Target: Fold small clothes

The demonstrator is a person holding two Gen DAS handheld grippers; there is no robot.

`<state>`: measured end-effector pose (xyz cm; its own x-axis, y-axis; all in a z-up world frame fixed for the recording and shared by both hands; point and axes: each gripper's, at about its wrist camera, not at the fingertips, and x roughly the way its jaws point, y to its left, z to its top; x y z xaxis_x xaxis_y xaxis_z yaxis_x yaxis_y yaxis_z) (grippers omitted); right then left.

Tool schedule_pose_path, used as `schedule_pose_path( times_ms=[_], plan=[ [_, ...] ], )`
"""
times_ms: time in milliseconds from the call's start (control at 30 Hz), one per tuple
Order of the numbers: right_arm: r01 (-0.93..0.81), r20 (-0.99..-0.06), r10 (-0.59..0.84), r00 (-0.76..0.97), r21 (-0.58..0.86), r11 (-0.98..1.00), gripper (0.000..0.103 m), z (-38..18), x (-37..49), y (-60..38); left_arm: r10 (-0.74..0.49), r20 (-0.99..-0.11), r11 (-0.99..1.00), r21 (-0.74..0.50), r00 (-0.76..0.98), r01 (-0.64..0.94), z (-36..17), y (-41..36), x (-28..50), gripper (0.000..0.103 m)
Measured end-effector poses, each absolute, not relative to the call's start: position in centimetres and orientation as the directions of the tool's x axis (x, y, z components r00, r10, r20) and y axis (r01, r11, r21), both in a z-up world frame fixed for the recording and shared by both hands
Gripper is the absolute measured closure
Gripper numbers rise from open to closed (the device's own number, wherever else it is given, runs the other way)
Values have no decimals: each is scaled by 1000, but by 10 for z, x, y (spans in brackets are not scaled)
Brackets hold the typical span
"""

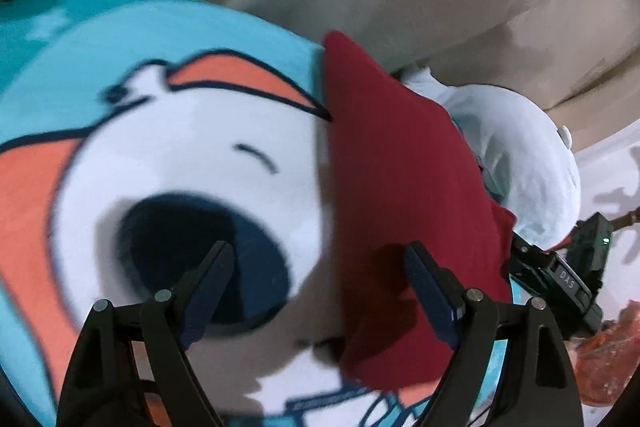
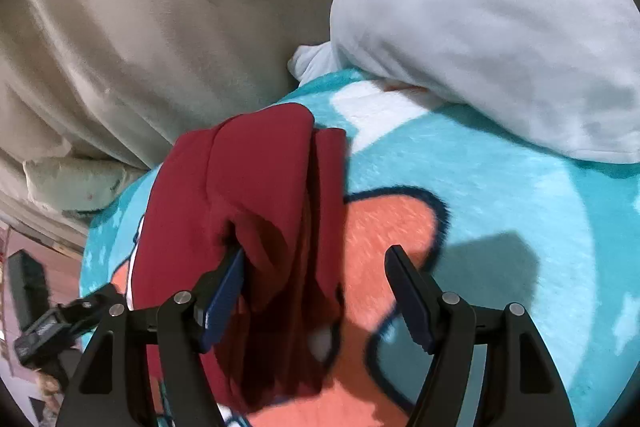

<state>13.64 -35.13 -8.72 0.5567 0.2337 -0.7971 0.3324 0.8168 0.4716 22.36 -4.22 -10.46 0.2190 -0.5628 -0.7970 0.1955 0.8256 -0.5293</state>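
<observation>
Gripper fingers fill the 6 o'clock edge of each wrist view. Left gripper [image 1: 320, 267]: jaws spread wide, nothing between the pads; its left finger hangs over the dark nose of the cartoon print, its right finger over the red garment [image 1: 404, 195]. Right gripper [image 2: 316, 275]: jaws spread apart, not pinching; its left finger [image 2: 224, 303] sits against or under a fold of the red garment, and whether it touches cannot be told; its right finger hangs over an orange patch of the print. The red garment, folded into a long strip, lies on the turquoise fleece blanket [image 1: 132, 27], running from 6 toward 12 o'clock in both views. A pale blue bundle of cloth [image 2: 500, 27] rests on the blanket at 1 to 2 o'clock in the right wrist view. Beige fabric [image 2: 140, 27] fills the far background from 10 to 12 o'clock.
</observation>
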Motion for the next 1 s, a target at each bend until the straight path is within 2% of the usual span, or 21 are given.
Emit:
schedule_pose_path(
  times_ms=[167, 300, 333, 400, 433, 533, 733, 867, 933, 1000],
  plan=[
    [359, -784, 300, 544, 540, 761, 27, -116, 167, -354, -706, -702, 707, -693, 94, 142, -127, -56, 258, 17],
    [369, -747, 358, 561, 612, 699, 28, -131, 174, -358, -745, -665, 663, -733, 44, 150, -132, -72, 253, 17],
    [359, -730, 393, 560, 640, 679, 44, -133, 175, -357, -754, -657, 651, -740, 27, 167, -131, -80, 247, 26],
    [354, -712, 429, 555, 670, 653, 54, -133, 174, -354, -721, -691, 685, -698, 51, 208, -124, -89, 239, 32],
    [348, -714, 432, 551, 667, 658, 60, -129, 175, -353, -713, -699, 692, -686, 60, 224, -120, -92, 239, 39],
    [318, -690, 452, 565, 688, 653, 67, -113, 174, -351, -710, -699, 695, -676, 83, 246, -104, -90, 238, 49],
    [177, -599, 511, 617, 738, 651, 68, -64, 185, -324, -703, -686, 709, -656, 188, 258, -58, -60, 245, 49],
    [119, -568, 540, 622, 750, 651, 68, -57, 197, -308, -613, -748, 786, -542, 256, 298, -40, -51, 245, 46],
    [143, -596, 535, 599, 737, 661, 64, -71, 199, -304, -519, -809, 848, -446, 276, 287, -52, -56, 245, 45],
    [218, -712, 463, 527, 640, 737, 61, -95, 203, -298, -439, -856, 887, -364, 272, 285, -71, -59, 239, 45]
  ],
)
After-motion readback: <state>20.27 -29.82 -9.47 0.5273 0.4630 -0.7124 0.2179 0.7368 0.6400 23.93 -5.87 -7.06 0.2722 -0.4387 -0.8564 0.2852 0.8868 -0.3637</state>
